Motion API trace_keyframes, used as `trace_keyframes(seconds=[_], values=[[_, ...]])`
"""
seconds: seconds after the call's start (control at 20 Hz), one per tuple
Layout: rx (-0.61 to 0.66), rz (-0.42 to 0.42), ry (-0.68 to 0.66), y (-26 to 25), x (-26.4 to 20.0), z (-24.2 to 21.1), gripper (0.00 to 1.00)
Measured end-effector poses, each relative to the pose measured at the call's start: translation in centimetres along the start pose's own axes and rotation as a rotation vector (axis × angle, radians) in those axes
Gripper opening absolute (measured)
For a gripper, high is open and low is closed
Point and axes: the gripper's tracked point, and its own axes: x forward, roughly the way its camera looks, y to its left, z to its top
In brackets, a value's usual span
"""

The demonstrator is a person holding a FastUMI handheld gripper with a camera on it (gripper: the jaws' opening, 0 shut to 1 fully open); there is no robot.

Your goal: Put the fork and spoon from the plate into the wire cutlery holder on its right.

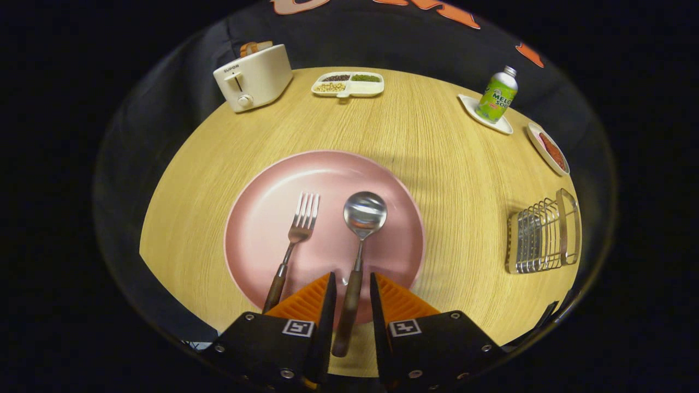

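While the tool (pixel 351 284) straddles the spoon (pixel 363 218) handle ungripped, fork (pixel 297 234) lies just beside

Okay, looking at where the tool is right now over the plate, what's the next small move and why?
Probably close the tool on the spoon. Its wooden handle lies between the two open fingers, with a gap on each side, so nothing grips it yet. The fork lies to the left on the pink plate, clear of the fingers, and the wire cutlery holder waits to the right.

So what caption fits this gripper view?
Open tool straddles the spoon handle on the pink plate, fork alongside.
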Motion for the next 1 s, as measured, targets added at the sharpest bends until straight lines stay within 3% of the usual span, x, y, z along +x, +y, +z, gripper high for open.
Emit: trace_keyframes(seconds=[0.2,0.4,0.7,1.0], values=[[0.057,-0.031,0.000,0.1,0.4,-0.5,0.17],[0.060,-0.021,-0.018,0.0,0.3,0.0,0.08],[0.058,0.052,-0.142,-2.4,-3.3,3.2,0.05],[0.108,0.024,-0.251,-8.4,-8.8,5.9,0.05]])
